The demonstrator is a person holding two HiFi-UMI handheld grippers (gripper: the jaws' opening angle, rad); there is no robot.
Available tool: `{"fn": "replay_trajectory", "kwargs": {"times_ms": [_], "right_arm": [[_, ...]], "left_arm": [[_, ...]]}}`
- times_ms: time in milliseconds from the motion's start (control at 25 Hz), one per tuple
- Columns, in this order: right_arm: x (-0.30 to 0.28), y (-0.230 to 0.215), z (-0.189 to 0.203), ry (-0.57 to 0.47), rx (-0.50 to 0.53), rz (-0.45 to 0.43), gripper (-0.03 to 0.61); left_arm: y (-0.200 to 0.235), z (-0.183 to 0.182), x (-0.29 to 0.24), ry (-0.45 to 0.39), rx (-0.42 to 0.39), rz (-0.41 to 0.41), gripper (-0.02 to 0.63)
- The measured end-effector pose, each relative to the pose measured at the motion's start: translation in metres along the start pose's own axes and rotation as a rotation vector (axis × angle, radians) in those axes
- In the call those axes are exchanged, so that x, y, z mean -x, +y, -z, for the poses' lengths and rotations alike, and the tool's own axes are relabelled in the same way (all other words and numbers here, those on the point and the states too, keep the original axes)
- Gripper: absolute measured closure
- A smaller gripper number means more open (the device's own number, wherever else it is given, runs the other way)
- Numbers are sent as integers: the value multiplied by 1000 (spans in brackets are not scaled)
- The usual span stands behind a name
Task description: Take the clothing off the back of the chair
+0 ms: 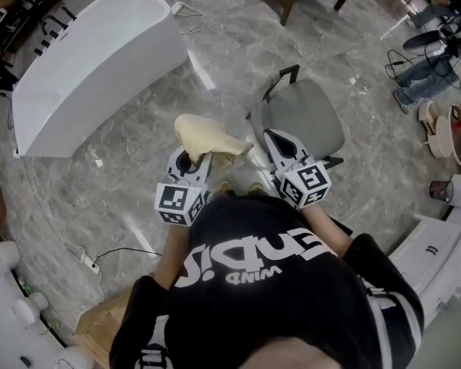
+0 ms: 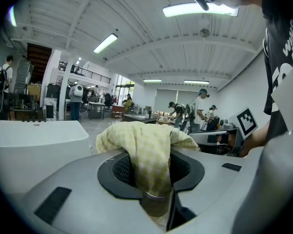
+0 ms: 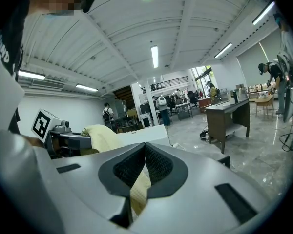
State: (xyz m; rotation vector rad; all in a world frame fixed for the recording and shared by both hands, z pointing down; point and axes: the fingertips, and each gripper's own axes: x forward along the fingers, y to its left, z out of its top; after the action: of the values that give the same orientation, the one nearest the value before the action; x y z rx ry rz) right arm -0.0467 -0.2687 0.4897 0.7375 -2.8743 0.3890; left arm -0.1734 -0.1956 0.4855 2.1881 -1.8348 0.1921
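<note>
A pale yellow checked garment (image 1: pixel 206 135) hangs lifted between my two grippers, just left of the grey chair (image 1: pixel 307 118). My left gripper (image 1: pixel 187 162) is shut on a bunched fold of it; in the left gripper view the cloth (image 2: pixel 146 145) fills the jaws of the left gripper (image 2: pixel 149 168) and spills over them. My right gripper (image 1: pixel 279 147) is by the chair's near edge. In the right gripper view the right gripper (image 3: pixel 145 168) pinches a strip of the yellow cloth (image 3: pixel 138 193) low between its pads. Whether the garment touches the chair is hidden.
A long white bathtub (image 1: pixel 100 68) lies on the marble floor at the upper left. A dark wooden desk (image 3: pixel 229 113) stands beyond the chair. Cables and a power strip (image 1: pixel 91 263) lie on the floor at left. People work at far benches.
</note>
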Motion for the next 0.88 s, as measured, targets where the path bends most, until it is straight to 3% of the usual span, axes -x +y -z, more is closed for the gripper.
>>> {"fn": "replay_trajectory", "kwargs": {"times_ms": [880], "right_arm": [[4, 11, 5, 18, 19, 14, 565]], "left_arm": [[6, -1, 13, 3, 7, -10, 485]]}}
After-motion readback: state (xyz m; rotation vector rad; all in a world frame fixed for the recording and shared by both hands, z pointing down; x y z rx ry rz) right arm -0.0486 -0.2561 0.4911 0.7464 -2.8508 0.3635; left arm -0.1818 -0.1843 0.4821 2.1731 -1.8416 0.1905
